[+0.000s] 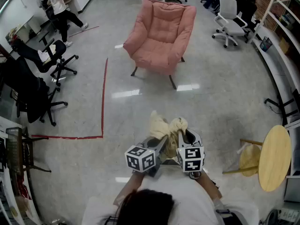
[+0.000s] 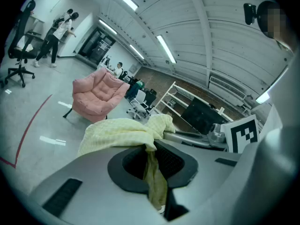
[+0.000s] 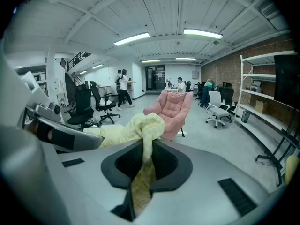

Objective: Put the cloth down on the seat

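1. A person stands mid-stride far to the left of the pink armchair, beyond its back corner.
2. Black office chairs stand left of the armchair and well apart from it.
3. A red tape line on the floor runs between those chairs and the armchair. At its near end it turns a corner away from the armchair.
4. The left gripper is held out in front of the armchair and well apart from it. Its jaws are nipped together on a fold of the yellow cloth, and in the left gripper view a strip of cloth hangs down between the pads.
5. The cloth is bunched in the air between the two grippers. It faces the armchair's front edge, well short of the seat, and touches neither the seat nor the floor.
6. The right gripper is just beside the left one, equally far from the armchair. Its jaws are pinched on another fold of the same cloth.
7. A white office chair stands to the right of the armchair.
8. A round wooden table stands far right of the armchair, on its front side, with a yellow chair just beside it.
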Motion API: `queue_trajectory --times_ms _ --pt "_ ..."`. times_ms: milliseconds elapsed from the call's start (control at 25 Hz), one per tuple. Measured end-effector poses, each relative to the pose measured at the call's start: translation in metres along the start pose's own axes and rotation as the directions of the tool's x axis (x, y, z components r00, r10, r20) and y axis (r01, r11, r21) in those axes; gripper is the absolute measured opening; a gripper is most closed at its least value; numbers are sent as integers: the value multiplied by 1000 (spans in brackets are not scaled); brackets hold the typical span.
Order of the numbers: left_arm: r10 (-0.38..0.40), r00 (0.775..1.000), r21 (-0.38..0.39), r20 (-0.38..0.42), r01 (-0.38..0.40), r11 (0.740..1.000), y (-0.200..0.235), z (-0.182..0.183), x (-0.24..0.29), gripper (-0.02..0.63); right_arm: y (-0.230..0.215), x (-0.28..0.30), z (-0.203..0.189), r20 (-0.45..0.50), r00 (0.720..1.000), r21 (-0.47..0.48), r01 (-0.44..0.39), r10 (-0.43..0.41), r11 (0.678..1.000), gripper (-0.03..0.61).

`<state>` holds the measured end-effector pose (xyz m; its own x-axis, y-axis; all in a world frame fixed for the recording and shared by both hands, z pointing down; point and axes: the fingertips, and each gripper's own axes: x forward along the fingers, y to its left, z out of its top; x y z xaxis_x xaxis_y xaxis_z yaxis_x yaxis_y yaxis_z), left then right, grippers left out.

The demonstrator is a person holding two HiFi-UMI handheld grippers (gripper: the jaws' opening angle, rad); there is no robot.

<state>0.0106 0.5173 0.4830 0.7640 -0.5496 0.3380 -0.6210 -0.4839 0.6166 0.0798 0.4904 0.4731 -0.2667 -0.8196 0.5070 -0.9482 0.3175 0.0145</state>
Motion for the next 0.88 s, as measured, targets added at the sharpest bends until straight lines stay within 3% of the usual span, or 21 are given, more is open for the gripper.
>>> queue_trajectory --times_ms 240,400,880 --pt "-11 1000 9 -21 11 1000 13 8 0 54 7 16 3 -13 999 2 33 -33 999 58" --pt "-16 1000 13 -14 16 1000 32 21 -5 54 12 32 10 1 1000 81 18 -18 997 58" --pt "28 1000 153 13 -29 988 79 85 -3 54 24 79 60 64 993 111 90 -97 990 58"
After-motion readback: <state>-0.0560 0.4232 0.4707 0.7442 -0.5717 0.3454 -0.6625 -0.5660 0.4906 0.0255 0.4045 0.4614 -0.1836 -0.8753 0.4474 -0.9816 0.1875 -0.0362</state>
